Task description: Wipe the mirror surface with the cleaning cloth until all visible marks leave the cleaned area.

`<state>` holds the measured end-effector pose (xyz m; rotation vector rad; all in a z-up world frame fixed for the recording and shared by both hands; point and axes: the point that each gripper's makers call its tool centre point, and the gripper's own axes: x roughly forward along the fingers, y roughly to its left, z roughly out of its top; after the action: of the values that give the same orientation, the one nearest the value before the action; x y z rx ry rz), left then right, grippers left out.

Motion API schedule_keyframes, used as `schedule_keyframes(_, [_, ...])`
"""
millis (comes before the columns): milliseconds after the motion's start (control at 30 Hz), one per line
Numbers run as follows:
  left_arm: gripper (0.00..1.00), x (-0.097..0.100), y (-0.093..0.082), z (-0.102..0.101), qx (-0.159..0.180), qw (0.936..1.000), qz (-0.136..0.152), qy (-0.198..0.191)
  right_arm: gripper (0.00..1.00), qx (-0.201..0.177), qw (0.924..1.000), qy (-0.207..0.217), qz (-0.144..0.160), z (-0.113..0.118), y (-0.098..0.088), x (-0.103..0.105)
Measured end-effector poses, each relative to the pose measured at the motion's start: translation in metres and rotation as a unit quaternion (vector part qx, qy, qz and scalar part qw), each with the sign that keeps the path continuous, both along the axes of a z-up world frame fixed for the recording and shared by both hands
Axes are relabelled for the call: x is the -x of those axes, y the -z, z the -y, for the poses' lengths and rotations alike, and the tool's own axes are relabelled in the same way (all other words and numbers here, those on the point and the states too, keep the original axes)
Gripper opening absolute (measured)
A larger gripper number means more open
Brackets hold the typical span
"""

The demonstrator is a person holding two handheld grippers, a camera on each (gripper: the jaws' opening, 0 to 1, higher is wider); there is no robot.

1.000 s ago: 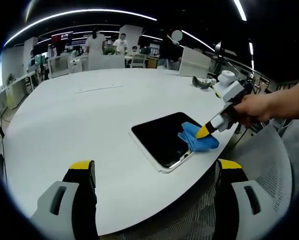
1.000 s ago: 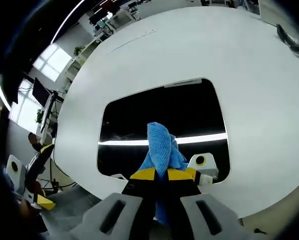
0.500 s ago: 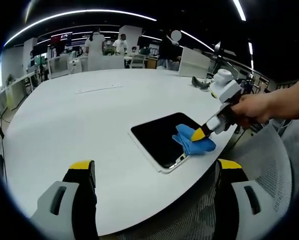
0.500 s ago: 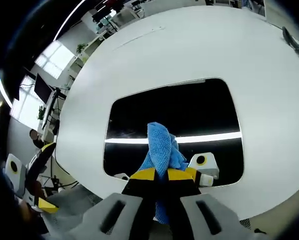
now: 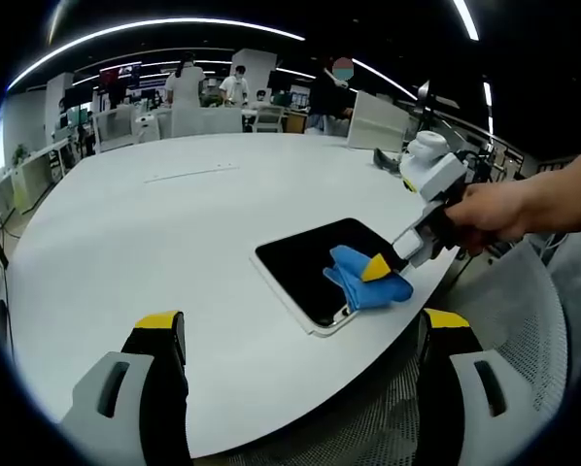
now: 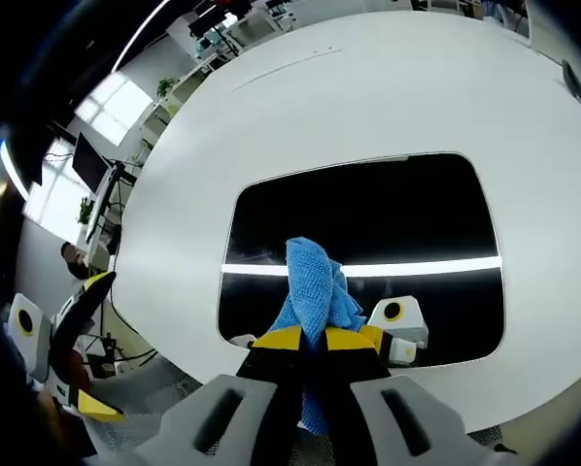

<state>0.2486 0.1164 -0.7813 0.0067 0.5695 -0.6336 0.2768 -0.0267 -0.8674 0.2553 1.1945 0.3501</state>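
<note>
While the left hand-held gripper hangs back off the near edge of the white table, its jaws spread wide with nothing between them, the left gripper view gives the wide shot: the mirror lies flat near the table's near right edge, one corner close to the lip. The right hand-held gripper comes in from the right in a person's hand, yellow tips pinching the blue cleaning cloth, which is bunched on the mirror's near right part. The risk here, as a judgement: a sideways push could slide the loose mirror toward the lip, since nothing pins it down.

In the right gripper view, the right hand-held gripper is clamped on the cleaning cloth, which rises in a folded wad between the tips and rests against the dark glass. The mirror spreads ahead, a bright light strip reflected across it. Whether marks remain cannot be told from the dark surface. With the cloth so bunched, only a narrow patch likely touches, so streaks could be missed; tilt too steeply and the hard tips might scrape the glass.
</note>
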Motion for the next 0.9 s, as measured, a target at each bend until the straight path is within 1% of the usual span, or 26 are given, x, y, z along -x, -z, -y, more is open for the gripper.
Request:
schedule_keyframes(233, [0.99,0.0,0.0,-0.001,0.002,1.0,-0.002,-0.001,0.01,0.003,1.0,-0.005,0.006,-0.011,0.0,-0.002])
schedule_keyframes(333, [0.99,0.001,0.001,0.0,0.002,1.0,-0.003,0.0,0.01,0.013,0.9996,-0.021,0.014,-0.016,0.0,-0.003])
schedule_keyframes(433, [0.99,0.001,0.001,0.002,0.0,1.0,-0.003,0.003,0.01,0.009,0.9996,-0.023,0.012,-0.023,0.0,-0.002])
schedule_keyframes(633, [0.99,0.0,0.001,0.002,0.0,1.0,-0.003,0.003,0.01,0.026,0.9988,-0.036,0.019,-0.029,0.0,-0.004])
schedule_keyframes(900, [0.99,0.0,0.001,0.002,0.0,1.0,-0.002,0.003,0.01,0.025,0.9987,-0.042,0.014,-0.042,0.001,-0.004])
